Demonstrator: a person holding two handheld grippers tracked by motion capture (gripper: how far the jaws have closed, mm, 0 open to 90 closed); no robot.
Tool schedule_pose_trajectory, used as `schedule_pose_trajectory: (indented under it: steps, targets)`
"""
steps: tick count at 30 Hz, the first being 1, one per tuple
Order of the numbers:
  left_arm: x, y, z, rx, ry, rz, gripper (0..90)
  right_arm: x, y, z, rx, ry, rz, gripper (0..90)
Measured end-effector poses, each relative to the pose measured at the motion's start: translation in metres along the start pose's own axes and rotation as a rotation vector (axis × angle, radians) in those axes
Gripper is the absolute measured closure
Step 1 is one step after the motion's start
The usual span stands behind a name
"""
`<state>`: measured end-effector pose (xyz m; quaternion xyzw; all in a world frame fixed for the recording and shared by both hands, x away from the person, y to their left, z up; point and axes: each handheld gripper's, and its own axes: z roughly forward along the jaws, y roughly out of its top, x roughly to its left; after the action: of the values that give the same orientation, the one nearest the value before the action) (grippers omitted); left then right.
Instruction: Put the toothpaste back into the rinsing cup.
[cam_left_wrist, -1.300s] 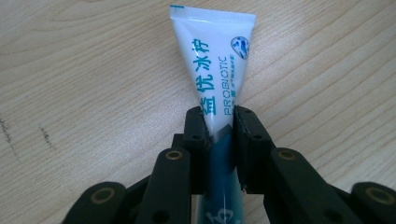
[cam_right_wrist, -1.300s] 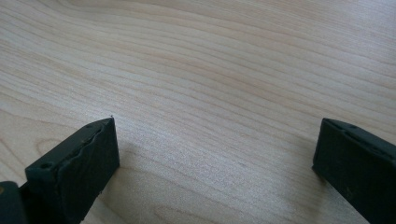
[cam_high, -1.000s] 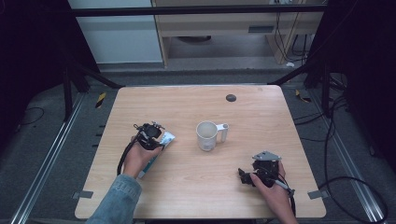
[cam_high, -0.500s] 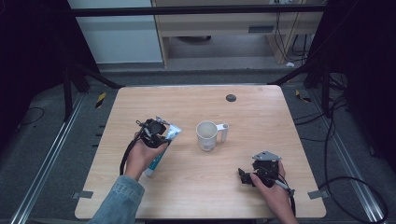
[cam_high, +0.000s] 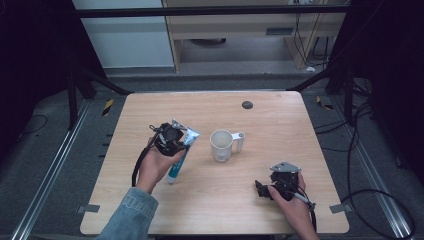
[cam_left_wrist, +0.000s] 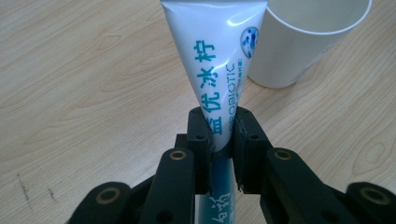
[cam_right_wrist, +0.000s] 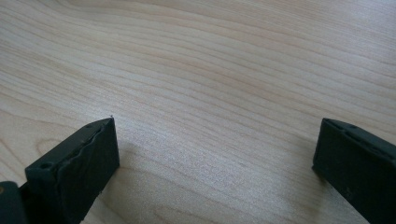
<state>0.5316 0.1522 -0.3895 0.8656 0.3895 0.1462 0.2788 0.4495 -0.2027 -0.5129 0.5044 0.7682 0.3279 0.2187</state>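
While left hand-held gripper (cam_left_wrist: 219, 135) clamps one toothpaste tube (cam_left_wrist: 212, 60) | one mug (cam_high: 222, 145) (white) | right hand-held gripper (cam_right_wrist: 215, 158) gapes empty

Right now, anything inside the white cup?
The cup looks empty in the high view: pale inner wall, nothing sticking out. In the left gripper view the toothpaste tube covers part of its rim; bottom unseen.

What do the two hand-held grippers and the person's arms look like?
Both are black. The left hand-held gripper has two flat black jaws on jointed links with brass-coloured pivot pins, and a black cable loops from it. The right hand-held gripper carries a grey three-cornered plate on top and trails a cable. The left forearm wears a blue denim sleeve.
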Motion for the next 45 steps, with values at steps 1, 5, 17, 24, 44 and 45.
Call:
schedule_pose_trajectory:
  steps: [1, 5, 17, 24, 44, 45]
  targets:
    - [0.000, 0.000, 0.000, 0.000, 0.000, 0.000, 78.4, 0.000, 0.000, 0.000, 0.000, 0.000, 0.000, 0.5]
    - [0.000, 0.001, -0.001, -0.010, 0.004, 0.000, 78.6, 0.000, 0.000, 0.000, 0.000, 0.000, -0.001, 0.5]
    - [-0.001, -0.001, -0.016, -0.066, 0.014, -0.013, 79.0, 0.000, 0.000, 0.000, 0.000, 0.000, -0.001, 0.5]
    - [-0.004, 0.004, -0.027, -0.098, 0.020, -0.003, 79.1, 0.000, 0.000, 0.000, 0.000, 0.000, 0.000, 0.4]
    - [-0.031, 0.028, -0.038, -0.150, -0.022, 0.036, 79.1, 0.000, 0.000, 0.000, 0.000, 0.000, -0.001, 0.5]
    - [-0.033, 0.029, -0.038, -0.153, -0.024, 0.039, 79.1, 0.000, 0.000, 0.000, 0.001, 0.000, 0.001, 0.5]
